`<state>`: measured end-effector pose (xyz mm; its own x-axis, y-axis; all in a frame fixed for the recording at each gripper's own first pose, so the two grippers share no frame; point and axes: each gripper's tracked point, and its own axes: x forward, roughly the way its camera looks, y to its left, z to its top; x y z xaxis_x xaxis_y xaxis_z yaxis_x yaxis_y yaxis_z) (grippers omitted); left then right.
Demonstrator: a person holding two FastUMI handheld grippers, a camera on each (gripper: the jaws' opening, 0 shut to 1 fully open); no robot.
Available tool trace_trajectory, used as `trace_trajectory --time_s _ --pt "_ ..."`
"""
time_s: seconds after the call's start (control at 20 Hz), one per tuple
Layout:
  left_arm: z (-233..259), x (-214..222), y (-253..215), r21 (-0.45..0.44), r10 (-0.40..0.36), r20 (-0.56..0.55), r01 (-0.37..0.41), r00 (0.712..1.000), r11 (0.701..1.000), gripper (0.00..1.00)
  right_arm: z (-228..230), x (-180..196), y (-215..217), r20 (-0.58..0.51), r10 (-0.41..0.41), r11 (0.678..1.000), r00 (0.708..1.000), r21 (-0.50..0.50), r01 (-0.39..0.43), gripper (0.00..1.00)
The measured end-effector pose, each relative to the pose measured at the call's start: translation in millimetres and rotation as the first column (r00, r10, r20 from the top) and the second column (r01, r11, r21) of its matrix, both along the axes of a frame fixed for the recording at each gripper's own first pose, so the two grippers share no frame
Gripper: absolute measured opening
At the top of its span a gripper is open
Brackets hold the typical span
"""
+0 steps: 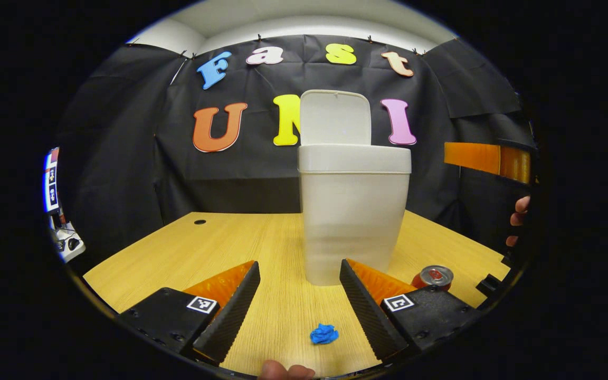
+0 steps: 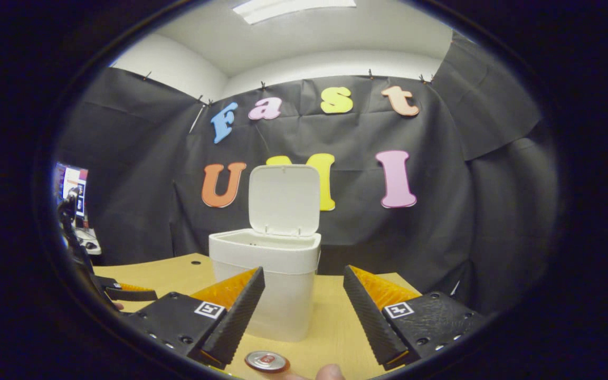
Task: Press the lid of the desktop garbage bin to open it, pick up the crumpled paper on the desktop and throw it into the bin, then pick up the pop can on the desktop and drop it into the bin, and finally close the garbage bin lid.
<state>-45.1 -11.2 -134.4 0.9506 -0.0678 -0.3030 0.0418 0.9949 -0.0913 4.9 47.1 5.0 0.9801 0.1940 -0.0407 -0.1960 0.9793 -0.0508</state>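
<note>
Two claws hung released, gripping nothing: the left claw (image 1: pixel 296 309) over the paper (image 1: pixel 324 334), the right claw (image 2: pixel 304 311) over the can (image 2: pixel 267 361). Farther back on the surface (image 1: pixel 177 253) stood the bin (image 1: pixel 354 216), its lid (image 1: pixel 335 117) raised upright.

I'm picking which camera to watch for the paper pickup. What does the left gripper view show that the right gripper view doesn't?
Left gripper view: the blue crumpled paper lies on the table between the open left gripper, and the bin is seen from low down, its inside hidden.

Right gripper view: the bin's open top is seen from above, the can lies at the bottom edge by the open right gripper, and a ceiling light is in sight.

Both: the bin with its lid up, the can, the table.
</note>
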Motion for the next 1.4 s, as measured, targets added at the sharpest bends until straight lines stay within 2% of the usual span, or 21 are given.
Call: trace_trajectory --time_s 0.2,0.4,0.55,0.75,1.0,1.15,1.3,1.4 --pt "-37 -15 -12 -0.006 -0.026 -0.091 0.026 0.995 1.000 0.99 -21 -17 -11 -0.005 -0.025 1.000 1.000 -0.013 0.024 0.95" --pt "-68 -27 -14 0.009 -0.020 -0.174 0.022 0.985 1.000 0.99 -36 -24 -23 -0.021 -0.039 0.999 0.999 -0.009 0.038 0.95" --pt "-77 -33 -24 -0.005 -0.031 -0.199 0.031 0.980 1.000 0.99 -49 -26 -30 -0.047 -0.050 0.999 0.998 -0.002 0.050 0.98" --pt "-93 -35 -23 0.022 -0.026 -0.218 0.032 0.976 0.999 0.99 -66 -34 -39 -0.074 -0.072 0.997 0.995 0.016 0.073 0.95" --pt "-110 -39 -31 0.020 -0.026 -0.271 0.032 0.962 0.999 0.99 -91 -37 -42 -0.131 -0.060 0.997 0.989 0.039 0.066 0.98" --pt "-115 -40 -35 0.019 -0.021 -0.276 0.028 0.961 0.999 0.92 -104 -40 -47 -0.157 -0.063 0.996 0.986 0.049 0.072 0.95" --pt "-119 -36 -35 0.072 -0.013 -0.255 0.032 0.967 0.997 0.82 -112 -45 -50 -0.167 -0.065 0.996 0.984 0.049 0.074 0.96" --pt "-119 -36 -37 0.095 -0.012 -0.233 0.035 0.972 0.995 0.80 -117 -48 -54 -0.167 -0.072 0.996 0.983 0.042 0.080 0.95"
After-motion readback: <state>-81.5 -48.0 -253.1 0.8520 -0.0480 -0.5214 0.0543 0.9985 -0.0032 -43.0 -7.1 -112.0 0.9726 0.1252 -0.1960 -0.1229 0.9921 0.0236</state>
